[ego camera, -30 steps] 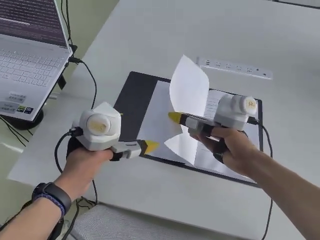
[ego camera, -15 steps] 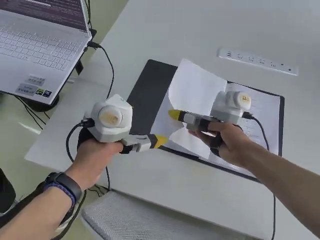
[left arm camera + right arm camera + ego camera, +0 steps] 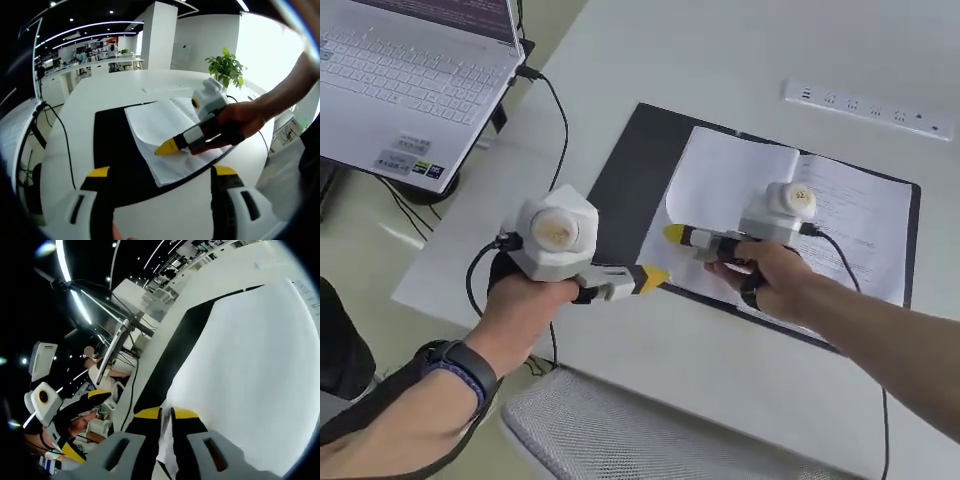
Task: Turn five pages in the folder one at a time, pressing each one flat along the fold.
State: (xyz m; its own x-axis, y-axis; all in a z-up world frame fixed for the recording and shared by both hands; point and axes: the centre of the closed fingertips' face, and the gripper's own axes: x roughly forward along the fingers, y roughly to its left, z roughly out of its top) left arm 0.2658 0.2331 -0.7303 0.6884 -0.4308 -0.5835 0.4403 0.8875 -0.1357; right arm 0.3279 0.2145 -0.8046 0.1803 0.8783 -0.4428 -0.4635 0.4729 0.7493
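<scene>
The black folder lies open on the white table. A white page rests almost flat over the folder's left half. My right gripper is shut on that page's lower left edge, and the thin sheet shows between its yellow tips. The page spreads out ahead of it, with black cover to its left. My left gripper hovers just off the folder's near edge, open and holding nothing. From there the page and the right gripper lie straight ahead.
A laptop stands at the far left with a black cable running down beside the folder. A white power strip lies beyond the folder. A mesh chair seat sits below the table's near edge.
The page has come down from standing curled to lying nearly flat on the left side, with the right gripper still holding its edge. The left gripper stays near the folder's front edge.
</scene>
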